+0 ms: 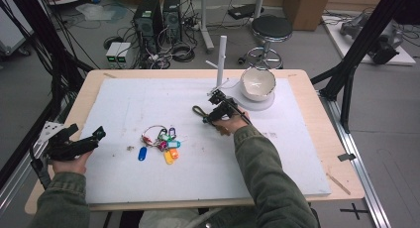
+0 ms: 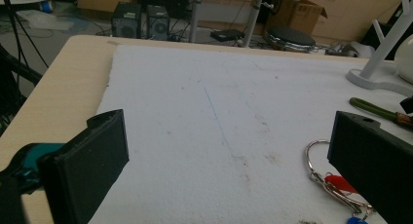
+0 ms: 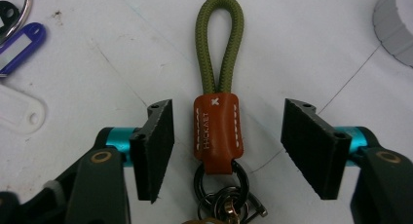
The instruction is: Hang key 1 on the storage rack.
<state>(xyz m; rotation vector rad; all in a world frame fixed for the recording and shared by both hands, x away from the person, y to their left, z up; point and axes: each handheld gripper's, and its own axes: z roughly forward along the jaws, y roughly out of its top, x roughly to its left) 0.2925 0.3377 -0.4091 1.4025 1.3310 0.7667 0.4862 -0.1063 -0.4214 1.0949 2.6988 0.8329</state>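
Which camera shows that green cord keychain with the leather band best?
The right gripper view: the keychain lies close up between the open tongs, stitching clear. The high view shows it tiny; the left gripper view catches just its green cord.

An olive-green braided cord loop keychain [image 3: 219, 44] with a stitched orange-brown leather sleeve [image 3: 216, 131] and dark metal rings [image 3: 225, 195] at its end lies flat on the white foam board [image 3: 302, 44], loop pointing away, sleeve centred in the gap between two open black jaws, touching neither.
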